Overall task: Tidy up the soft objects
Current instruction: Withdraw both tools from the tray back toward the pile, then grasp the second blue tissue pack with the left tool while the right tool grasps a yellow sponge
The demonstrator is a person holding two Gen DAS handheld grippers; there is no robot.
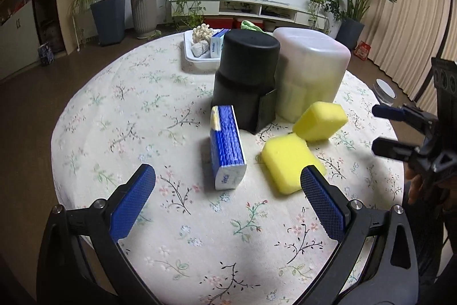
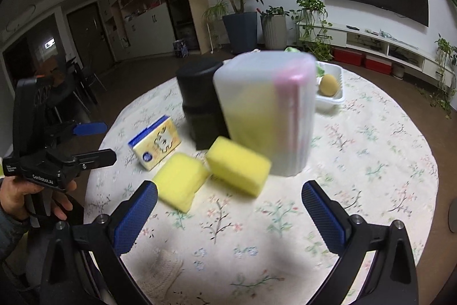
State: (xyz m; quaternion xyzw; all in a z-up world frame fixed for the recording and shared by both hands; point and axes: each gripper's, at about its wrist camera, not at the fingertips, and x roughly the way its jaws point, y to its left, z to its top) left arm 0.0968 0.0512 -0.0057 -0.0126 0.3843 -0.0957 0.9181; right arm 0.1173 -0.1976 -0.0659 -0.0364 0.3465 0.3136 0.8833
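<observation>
In your left wrist view, your left gripper (image 1: pixel 228 182) sits low in the frame with its blue fingers (image 1: pixel 134 202) spread wide and nothing between them, hovering over the flowered cloth of the round bench (image 1: pixel 120 110). Just above the gap, at frame centre, a blue tissue pack (image 1: pixel 227 146) lies on its side. To its right two yellow sponges rest on the cloth: the nearer sponge (image 1: pixel 288 162) lies flat just above your right-hand finger, and the farther sponge (image 1: pixel 320 120) sits tilted, touching the nearer one and the foot of the translucent container (image 1: pixel 311 76). That container stands upright beside a black cylinder (image 1: pixel 245 79), the two touching. Behind them, toward the upper middle, a white tray (image 1: pixel 190 55) holds a few small soft items and a small blue box. At the right edge your right gripper (image 1: pixel 382 130) shows side-on, fingers apart and empty. In your right wrist view, which is blurred, your right gripper (image 2: pixel 230 199) fills the bottom of the frame with its fingers (image 2: pixel 322 216) spread and holding nothing. Both sponges lie just above the gap: the nearer sponge (image 2: pixel 180 183) centre-left, the farther sponge (image 2: pixel 238 169) beside it against the translucent container (image 2: pixel 265 110). The tissue pack (image 2: pixel 157 143) lies left of them, near the black cylinder (image 2: pixel 200 96). The white tray (image 2: pixel 334 99) peeks out behind the container. At the left edge your hand (image 2: pixel 25 196) grips the left gripper (image 2: pixel 97 142), its fingers parted.
</observation>
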